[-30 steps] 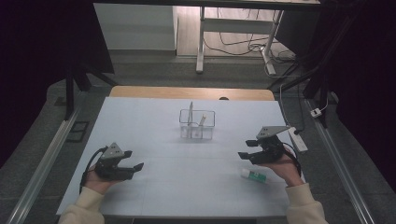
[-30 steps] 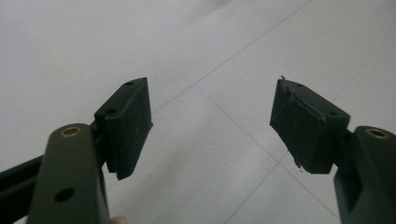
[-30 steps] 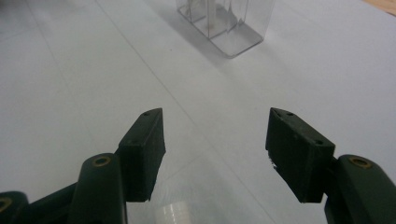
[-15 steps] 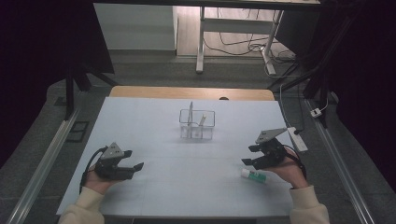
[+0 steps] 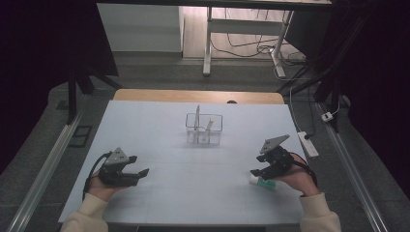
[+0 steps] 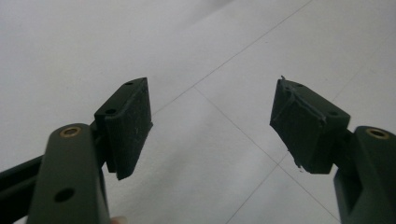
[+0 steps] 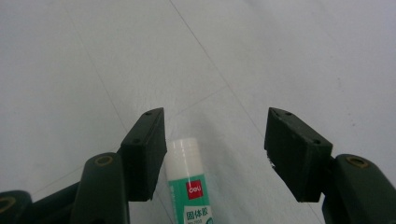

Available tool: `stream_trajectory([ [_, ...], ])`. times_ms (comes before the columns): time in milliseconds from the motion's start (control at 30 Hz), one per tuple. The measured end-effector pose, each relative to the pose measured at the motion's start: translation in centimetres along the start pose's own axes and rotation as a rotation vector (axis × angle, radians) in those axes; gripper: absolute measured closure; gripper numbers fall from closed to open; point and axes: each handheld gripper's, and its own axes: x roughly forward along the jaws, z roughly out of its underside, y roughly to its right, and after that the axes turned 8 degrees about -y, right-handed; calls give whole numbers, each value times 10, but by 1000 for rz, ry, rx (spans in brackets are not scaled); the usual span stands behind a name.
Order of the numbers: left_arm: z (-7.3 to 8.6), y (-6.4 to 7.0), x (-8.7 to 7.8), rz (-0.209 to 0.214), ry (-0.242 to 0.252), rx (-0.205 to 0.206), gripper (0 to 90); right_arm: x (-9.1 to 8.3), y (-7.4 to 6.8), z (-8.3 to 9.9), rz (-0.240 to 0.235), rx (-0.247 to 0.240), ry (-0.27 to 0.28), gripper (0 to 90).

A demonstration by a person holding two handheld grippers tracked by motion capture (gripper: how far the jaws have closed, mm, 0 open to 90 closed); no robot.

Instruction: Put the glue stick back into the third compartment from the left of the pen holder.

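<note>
You held the right gripper [image 7: 215,154] wide open over the glue stick [image 7: 189,184], ready to close on it, while your left gripper [image 6: 210,126] rested wide and empty.

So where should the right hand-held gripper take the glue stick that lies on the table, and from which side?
Probably on the green labelled barrel, just behind the white cap. The glue stick lies flat on the table, and the right hand-held gripper already straddles it with jaws open. Come down from above, one jaw on each long side. The stick sits close to one jaw, so centre it first.
</note>
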Motion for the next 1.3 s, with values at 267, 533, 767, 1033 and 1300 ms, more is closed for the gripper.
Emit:
stream_trajectory([
  [267, 0, 0, -1, 3, 2, -2, 292, 8, -2, 1, -18, -17, -68, 379],
  [533, 0, -1, 0, 6, -6, -3, 291, 18, -6, 4, -49, -42, -117, 396],
  [767, 0, -1, 1, 8, -9, -3, 291, 27, -9, 4, -53, -61, -164, 425],
  [1033, 0, -1, 0, 4, -6, 2, 291, 35, -10, 4, -51, -104, -218, 534],
  [1300, 0, -1, -1, -4, 9, 4, 294, 35, -10, 3, -40, -133, -214, 643],
])
